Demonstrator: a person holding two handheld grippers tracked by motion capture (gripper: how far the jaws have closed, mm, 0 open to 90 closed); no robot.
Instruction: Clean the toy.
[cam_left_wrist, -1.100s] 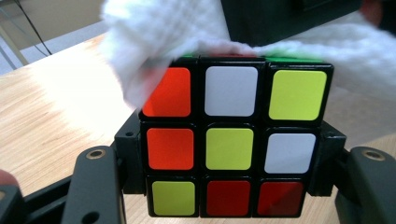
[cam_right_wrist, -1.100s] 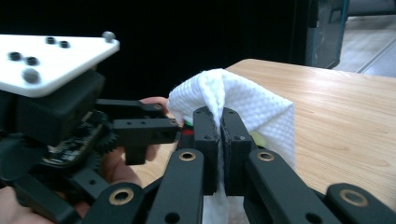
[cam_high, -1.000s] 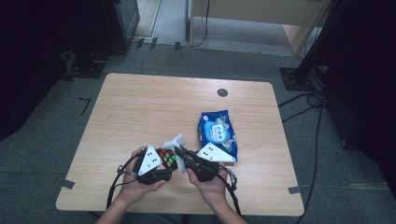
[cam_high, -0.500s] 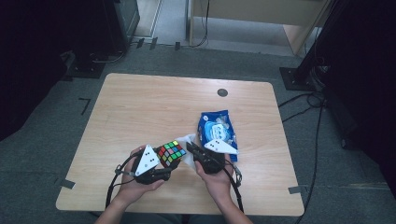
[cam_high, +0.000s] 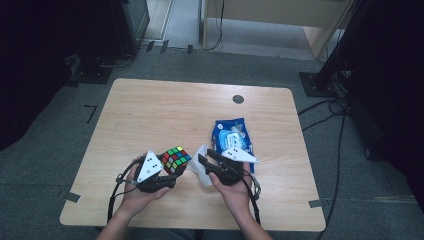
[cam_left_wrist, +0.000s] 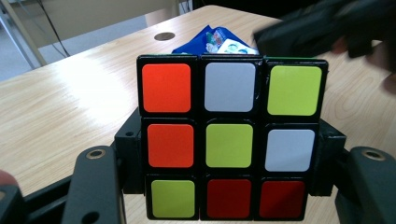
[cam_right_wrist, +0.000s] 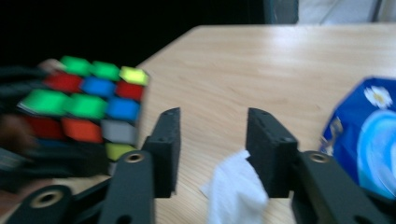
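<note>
My left gripper (cam_high: 167, 170) is shut on a scrambled Rubik's cube (cam_high: 175, 159) and holds it just above the table's near edge. In the left gripper view the cube (cam_left_wrist: 229, 88) sits clamped between both jaws, showing orange, white, yellow and red stickers. My right gripper (cam_high: 205, 157) is just right of the cube and its jaws have just been opening. In the right gripper view the right gripper (cam_right_wrist: 212, 130) stands open, and a white wipe (cam_right_wrist: 236, 191) hangs loose by the right-hand jaw, unpressed. The wipe (cam_high: 200, 170) lies between the two grippers.
A blue pack of wet wipes (cam_high: 232, 137) lies on the wooden table (cam_high: 165, 110) just beyond my right gripper. A round grommet (cam_high: 238, 99) is set in the far side. Cables trail on the grey floor around the table.
My right gripper has drawn away to the right from the cube and its jaws have parted, loosening the white wipe. The left gripper and cube have stayed put.
</note>
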